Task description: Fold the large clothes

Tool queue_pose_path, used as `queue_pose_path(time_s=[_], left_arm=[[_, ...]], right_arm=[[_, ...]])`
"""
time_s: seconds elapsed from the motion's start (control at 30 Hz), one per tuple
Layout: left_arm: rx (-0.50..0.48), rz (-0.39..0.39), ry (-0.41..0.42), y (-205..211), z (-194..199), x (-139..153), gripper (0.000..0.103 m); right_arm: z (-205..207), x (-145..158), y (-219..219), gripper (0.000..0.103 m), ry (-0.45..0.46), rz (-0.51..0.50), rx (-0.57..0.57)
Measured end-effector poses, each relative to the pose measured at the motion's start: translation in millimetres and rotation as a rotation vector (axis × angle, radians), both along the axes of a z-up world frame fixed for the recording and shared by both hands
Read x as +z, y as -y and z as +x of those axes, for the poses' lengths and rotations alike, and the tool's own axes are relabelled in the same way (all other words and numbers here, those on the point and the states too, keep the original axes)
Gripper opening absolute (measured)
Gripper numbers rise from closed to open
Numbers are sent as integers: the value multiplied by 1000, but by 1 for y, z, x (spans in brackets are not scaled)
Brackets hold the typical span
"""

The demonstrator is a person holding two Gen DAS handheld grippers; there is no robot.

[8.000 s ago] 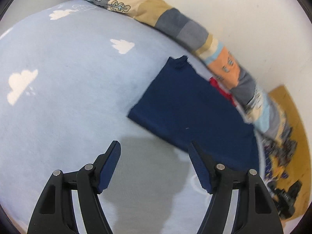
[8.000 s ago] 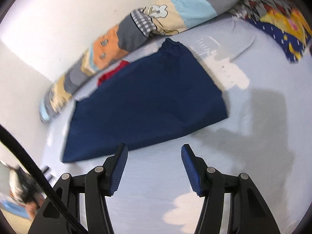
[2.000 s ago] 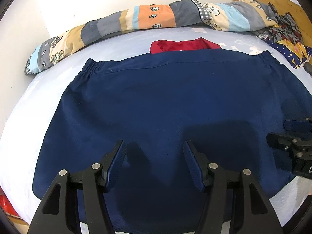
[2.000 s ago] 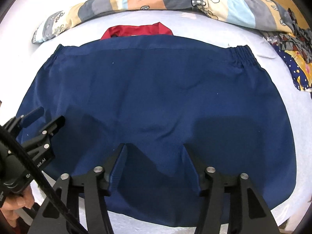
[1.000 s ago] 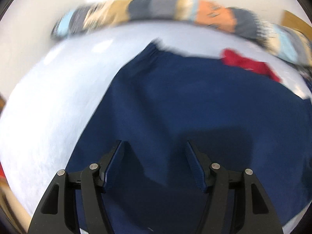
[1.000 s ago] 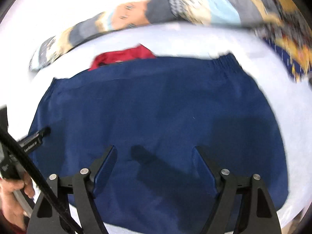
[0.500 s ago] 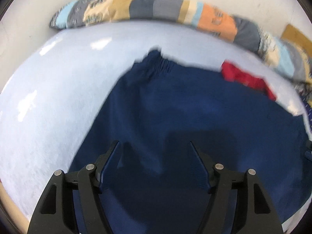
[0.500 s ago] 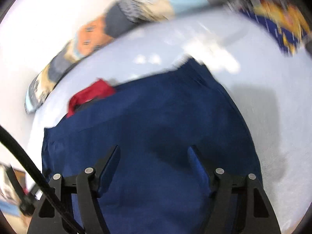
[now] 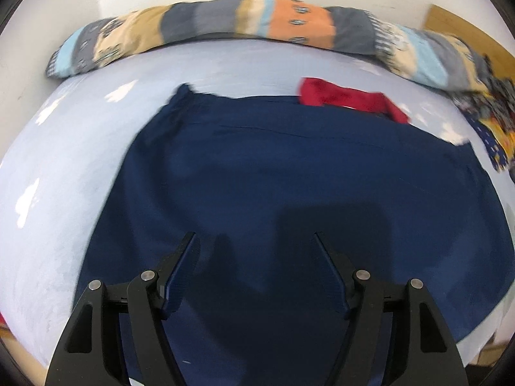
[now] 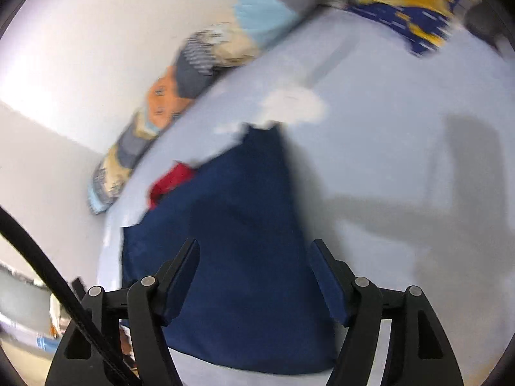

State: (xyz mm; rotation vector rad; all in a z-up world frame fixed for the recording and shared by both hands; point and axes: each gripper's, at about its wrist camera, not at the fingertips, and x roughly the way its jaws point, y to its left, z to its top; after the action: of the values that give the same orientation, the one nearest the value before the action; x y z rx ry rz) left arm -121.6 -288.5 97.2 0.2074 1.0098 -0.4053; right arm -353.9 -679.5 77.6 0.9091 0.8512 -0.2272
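Large navy-blue cloth garment (image 9: 289, 193) spread flat mid-bed (image 9: 58, 167), laid out for folding; left hand-held gripper (image 9: 254, 241) and right hand-held gripper (image 10: 254, 247) hover released, empty, above near hem.

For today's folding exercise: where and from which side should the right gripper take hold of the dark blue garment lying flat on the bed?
Probably the blue garment's near right corner, by the right gripper. It lies flat on the bed sheet, with that edge free. Come in low from the bare sheet on the right, one jaw sliding under the hem.
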Motion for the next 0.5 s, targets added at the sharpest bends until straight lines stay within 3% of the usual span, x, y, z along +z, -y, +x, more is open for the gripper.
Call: queue_pose_path(time_s=[0.23,0.5], left_arm=[[-109,17,10,35,-16,-6,70],[-159,37,10,52,-20,-17,70]], right_arm=[[-35,-48,9,75,-43,202,7],[-15,-69,-14,75,-85,213,87]])
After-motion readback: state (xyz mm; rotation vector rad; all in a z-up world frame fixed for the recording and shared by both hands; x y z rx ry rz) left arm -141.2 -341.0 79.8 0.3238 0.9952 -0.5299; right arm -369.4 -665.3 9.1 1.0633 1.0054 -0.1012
